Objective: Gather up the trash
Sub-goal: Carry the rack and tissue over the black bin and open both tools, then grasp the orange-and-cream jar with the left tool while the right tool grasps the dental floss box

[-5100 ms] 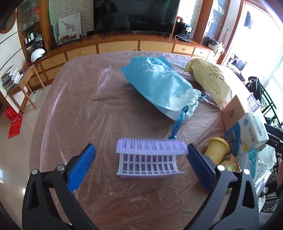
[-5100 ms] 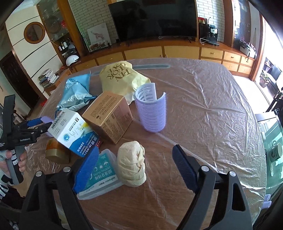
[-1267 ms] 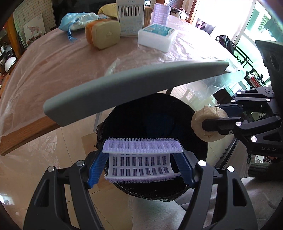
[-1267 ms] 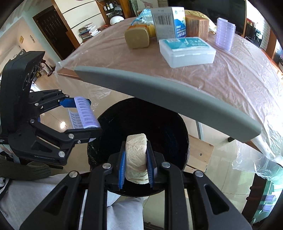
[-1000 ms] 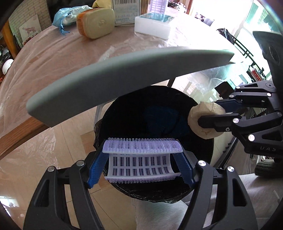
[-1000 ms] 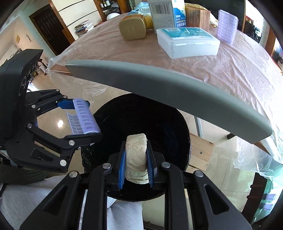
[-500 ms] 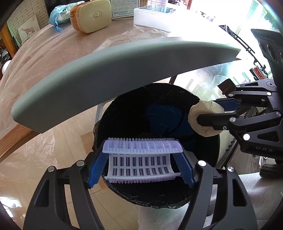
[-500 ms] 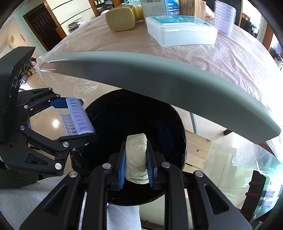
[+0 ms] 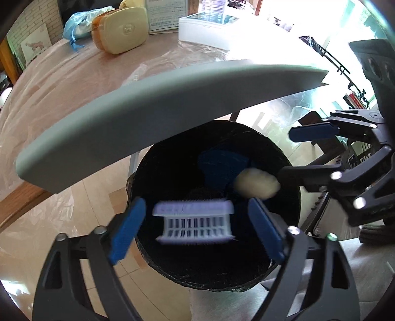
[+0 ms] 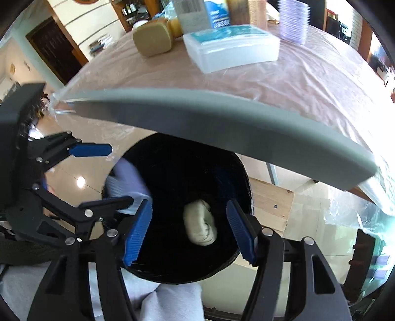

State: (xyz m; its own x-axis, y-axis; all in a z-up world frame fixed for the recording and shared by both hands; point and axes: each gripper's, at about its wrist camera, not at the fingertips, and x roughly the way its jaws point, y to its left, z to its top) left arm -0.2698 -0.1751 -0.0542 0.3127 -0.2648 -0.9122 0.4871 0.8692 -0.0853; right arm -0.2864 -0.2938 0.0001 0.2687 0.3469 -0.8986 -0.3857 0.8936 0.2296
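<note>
A black-lined trash bin point(image 9: 209, 279) point(image 10: 172, 276) stands under its raised grey lid point(image 9: 160, 106) point(image 10: 222, 123). My left gripper point(image 9: 196, 214) hangs over the bin's mouth, jaws opening. A lavender ribbed plastic piece point(image 9: 195, 222) point(image 10: 126, 185) lies blurred between its blue pads, touching neither. My right gripper point(image 10: 189, 214), also over the bin, is opening too. A beige crumpled wad point(image 10: 200, 227) point(image 9: 256, 182) sits loose between its pads, clear of both, inside the bin's dark mouth. Each gripper also shows in the other's view, the right gripper point(image 9: 288, 153) and the left gripper point(image 10: 111, 175).
Behind the lid is a table under a plastic sheet point(image 9: 74, 74) point(image 10: 308, 74). On it are a tan case point(image 9: 118, 29) point(image 10: 153, 40), a white box with a teal label point(image 10: 232, 47), a carton point(image 9: 165, 14) and a blue bag point(image 9: 79, 19). A person's grey-trousered legs point(image 10: 167, 301) are below.
Both grippers have opened. The lavender piece has left the left pads and the beige wad has left the right pads; both are dropping into the bin. The hands stayed over the bin.
</note>
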